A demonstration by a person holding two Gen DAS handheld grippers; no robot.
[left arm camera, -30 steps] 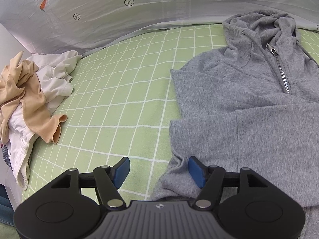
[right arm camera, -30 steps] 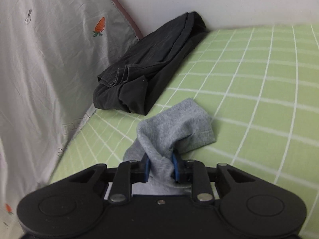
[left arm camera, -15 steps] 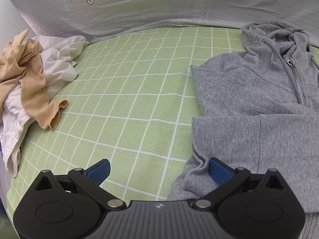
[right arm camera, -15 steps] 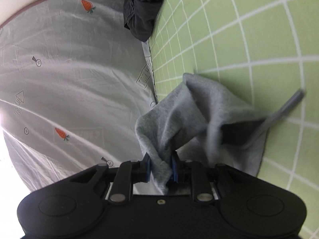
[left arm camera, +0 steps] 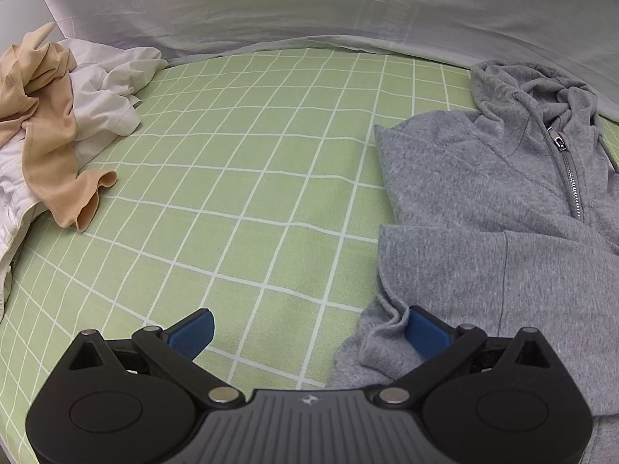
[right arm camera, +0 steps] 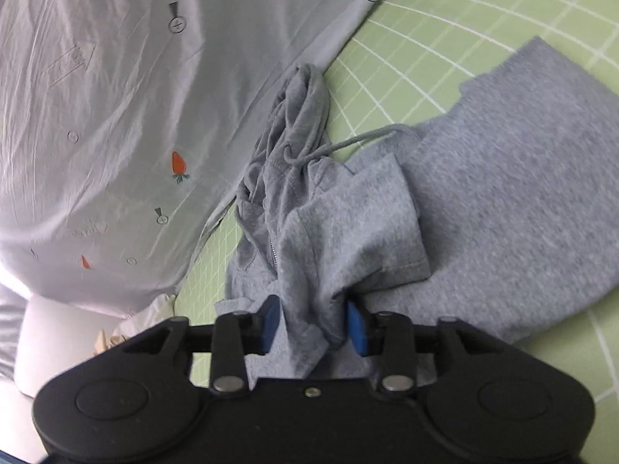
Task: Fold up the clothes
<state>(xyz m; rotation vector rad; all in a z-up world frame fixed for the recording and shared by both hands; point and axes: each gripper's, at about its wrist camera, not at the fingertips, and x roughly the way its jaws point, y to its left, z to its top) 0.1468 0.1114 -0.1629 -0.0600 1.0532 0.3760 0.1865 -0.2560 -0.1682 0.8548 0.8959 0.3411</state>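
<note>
A grey zip hoodie [left arm camera: 483, 201] lies flat on the green checked sheet [left arm camera: 251, 193], hood toward the back. My left gripper [left arm camera: 309, 332] is open wide at its lower left edge, right pad touching the rumpled fabric, holding nothing. In the right wrist view the hoodie [right arm camera: 503, 201] has a sleeve [right arm camera: 348, 232] laid across its front. My right gripper [right arm camera: 313, 324] has its jaws apart with the sleeve cloth lying loose between them.
A pile of beige and white clothes [left arm camera: 50, 123] lies at the far left. A grey carrot-print cover [left arm camera: 309, 4] rises behind the bed and fills the left of the right wrist view [right arm camera: 116, 116]. A drawstring [right arm camera: 348, 143] trails off the hood.
My right gripper carried the sleeve over onto the hoodie body and its jaws opened, releasing the cloth. My left gripper opened wider and drifted left along the hoodie's edge.
</note>
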